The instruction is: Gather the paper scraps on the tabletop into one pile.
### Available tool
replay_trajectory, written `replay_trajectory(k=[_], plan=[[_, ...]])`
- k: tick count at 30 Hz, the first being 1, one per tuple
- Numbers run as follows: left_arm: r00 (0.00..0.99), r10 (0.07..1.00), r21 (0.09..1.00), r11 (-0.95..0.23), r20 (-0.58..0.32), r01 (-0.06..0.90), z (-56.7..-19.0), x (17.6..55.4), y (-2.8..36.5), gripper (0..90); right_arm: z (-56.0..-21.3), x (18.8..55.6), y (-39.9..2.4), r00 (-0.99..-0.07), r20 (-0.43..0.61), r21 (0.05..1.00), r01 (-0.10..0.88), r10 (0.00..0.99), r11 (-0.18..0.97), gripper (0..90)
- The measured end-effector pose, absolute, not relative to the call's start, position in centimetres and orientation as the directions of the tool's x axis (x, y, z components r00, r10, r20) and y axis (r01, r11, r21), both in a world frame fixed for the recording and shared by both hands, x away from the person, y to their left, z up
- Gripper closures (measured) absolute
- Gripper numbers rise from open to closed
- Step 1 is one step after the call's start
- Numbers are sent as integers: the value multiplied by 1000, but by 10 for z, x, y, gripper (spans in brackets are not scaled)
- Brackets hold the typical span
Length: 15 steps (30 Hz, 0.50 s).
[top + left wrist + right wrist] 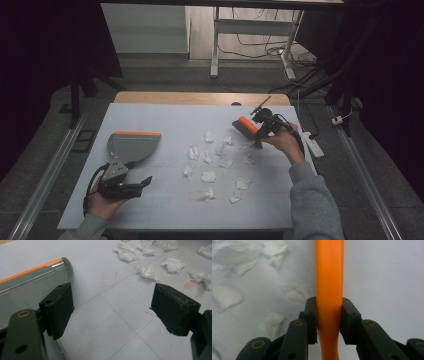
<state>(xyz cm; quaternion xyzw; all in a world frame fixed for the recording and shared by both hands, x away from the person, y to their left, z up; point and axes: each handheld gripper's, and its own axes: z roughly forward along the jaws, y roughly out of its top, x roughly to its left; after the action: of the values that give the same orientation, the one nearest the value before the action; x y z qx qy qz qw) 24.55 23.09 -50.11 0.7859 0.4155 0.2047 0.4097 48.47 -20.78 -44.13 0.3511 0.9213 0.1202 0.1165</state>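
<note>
The right gripper (258, 126) is clamped on the orange handle of a brush (245, 125), at the far right of the counter (165, 112). In the right gripper view the handle (329, 277) runs straight up between the two pads, both pressing against it. The brush hangs tilted, its dark bristles pointing down toward the far right edge of the paper scraps (209, 176).

The scraps lie scattered over the middle of the counter, white and crumpled, well apart from the dustpan (131, 145).

The dustpan, grey with an orange lip, lies on the left side of the counter. The left gripper (145, 182) rests near it on the near left, released: its jaws stand wide apart with bare counter between them. In the left gripper view the dustpan (32, 280) sits just beside the left-hand jaw.
</note>
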Motion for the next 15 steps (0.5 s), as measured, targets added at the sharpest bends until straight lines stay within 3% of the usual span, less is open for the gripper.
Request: replay_trajectory(k=[3, 8, 12, 15], plan=[[574, 819, 808, -333, -8, 486, -501, 245, 229, 193, -442, 472, -197, -765, -133, 291, 578, 631, 762, 699], [574, 818, 807, -332, -11, 488, -501, 245, 229, 194, -437, 451, -188, -827, -37, 328, 520, 561, 788, 699], [572, 821, 805, -342, 5, 484, -500, 245, 229, 198, -420, 447, -193, -804, -45, 422, 523, 593, 741, 699], [572, 820, 807, -344, 9, 481, -500, 244, 228, 199, -414, 452, -195, -782, -106, 429, 521, 614, 738, 699]])
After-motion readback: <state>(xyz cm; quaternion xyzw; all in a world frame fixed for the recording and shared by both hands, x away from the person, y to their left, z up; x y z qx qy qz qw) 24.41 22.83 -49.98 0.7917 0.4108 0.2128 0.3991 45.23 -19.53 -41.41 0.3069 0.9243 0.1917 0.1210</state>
